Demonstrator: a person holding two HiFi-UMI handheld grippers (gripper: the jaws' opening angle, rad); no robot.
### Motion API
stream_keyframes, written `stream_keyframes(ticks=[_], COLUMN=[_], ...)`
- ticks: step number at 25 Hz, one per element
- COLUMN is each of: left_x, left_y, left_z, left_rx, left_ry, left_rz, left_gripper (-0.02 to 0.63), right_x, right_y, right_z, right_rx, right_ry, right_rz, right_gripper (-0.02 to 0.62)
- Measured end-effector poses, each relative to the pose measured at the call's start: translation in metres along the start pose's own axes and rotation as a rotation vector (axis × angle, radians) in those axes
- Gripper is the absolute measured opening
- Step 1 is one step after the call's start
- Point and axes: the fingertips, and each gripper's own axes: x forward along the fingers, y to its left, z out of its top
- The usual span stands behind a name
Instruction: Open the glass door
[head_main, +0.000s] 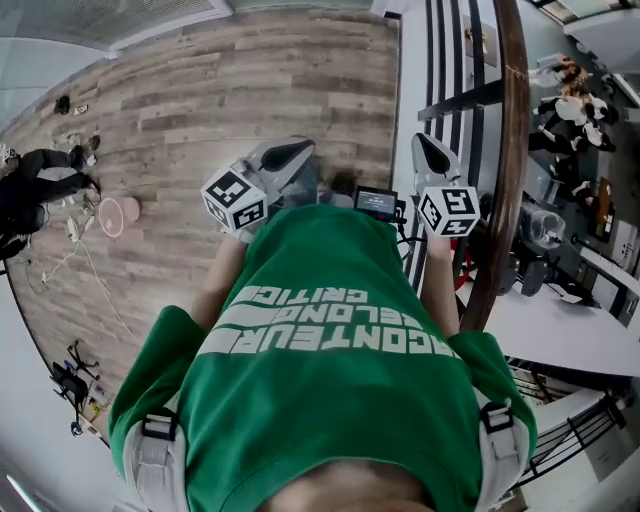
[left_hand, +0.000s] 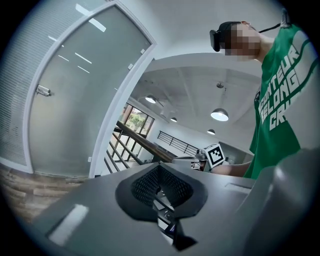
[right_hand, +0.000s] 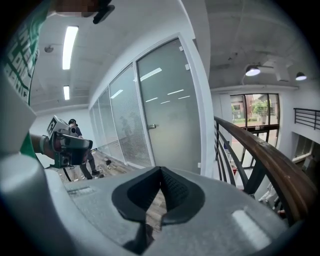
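Observation:
The frosted glass door (right_hand: 170, 110) stands shut in its white frame a few steps ahead, with a small metal handle (right_hand: 151, 126) on its left edge. In the left gripper view the same door (left_hand: 75, 100) and handle (left_hand: 44, 91) lie at the left. Both grippers are held at chest height, well short of the door. My left gripper (left_hand: 159, 167) has its jaws together with nothing between them. My right gripper (right_hand: 161, 172) is also shut and empty. In the head view the left gripper (head_main: 290, 152) and right gripper (head_main: 432, 150) point forward over the wood floor (head_main: 200, 90).
A wooden handrail (right_hand: 260, 155) on dark metal bars runs along my right, by a drop to a lower floor. A glass partition wall (right_hand: 112, 125) continues left of the door. A person (head_main: 40, 185) stands at the far left among cables and small items on the floor.

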Motion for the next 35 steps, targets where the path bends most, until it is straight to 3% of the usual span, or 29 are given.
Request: stream_keyframes(ticks=[8, 21, 26, 35], left_x=[0.032, -0.021, -0.025, -0.026], left_y=[0.034, 0.149, 0.165, 0.179], left_z=[0.039, 0.081, 0.093, 0.1], left_rx=[0.009, -0.06, -0.044, -0.067], left_ry=[-0.025, -0.143, -0.163, -0.193], left_rz=[-0.096, 0.007, -0.014, 0.001], left_gripper=[0.009, 0.008, 0.009, 0.009], right_x=[0.016, 0.139, 0.162, 0.177], right_y=[-0.021, 0.059, 0.081, 0.084], right_z=[0.015, 0.074, 0.077, 0.088], right_rx=[0.034, -0.13, -0.225, -0.228], right_ry=[0.05, 0.114, 0.148, 0.16], right_rz=[-0.111, 0.068, 0.097, 0.116], right_gripper=[-0.008, -0.008, -0.008, -0.008])
